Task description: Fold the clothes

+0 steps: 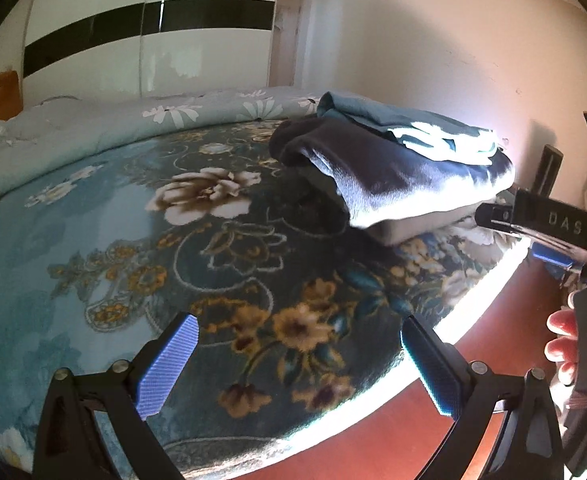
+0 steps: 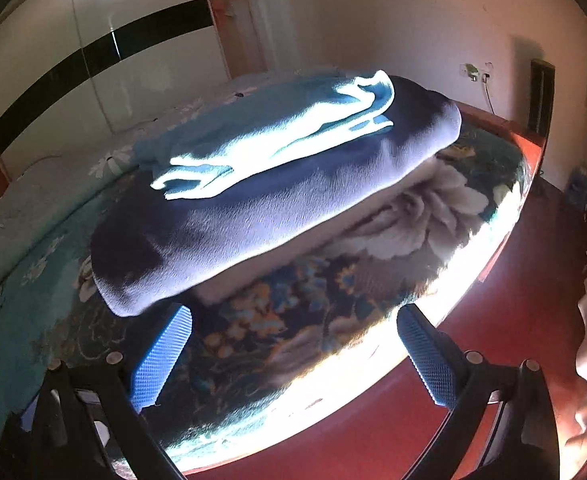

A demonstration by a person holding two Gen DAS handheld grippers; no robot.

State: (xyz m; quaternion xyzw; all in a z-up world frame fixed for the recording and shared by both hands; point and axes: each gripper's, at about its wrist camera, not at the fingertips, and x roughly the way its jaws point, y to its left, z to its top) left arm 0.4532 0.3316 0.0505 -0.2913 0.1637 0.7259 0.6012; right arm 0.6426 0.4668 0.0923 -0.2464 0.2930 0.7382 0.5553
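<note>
The left claw point(image 1: 297, 364) points forward and downward with its two blue-padded fingers point(image 1: 169, 364) spread wide apart and nothing between them. The right claw point(image 2: 293, 356) takes the same downward-tilted pose, its textured blue fingers point(image 2: 161, 360) standing at full spread with nothing gripped. In the left wrist view the right claw appears at the right edge as a black body, with the person's right hand point(image 1: 565, 344) wrapped around its handle, fingertips showing.

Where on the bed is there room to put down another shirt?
The flowery blue blanket lies bare between the folded clothes stack and the pale daisy quilt. It is crowded at the stack, near the sunlit bed edge.
</note>
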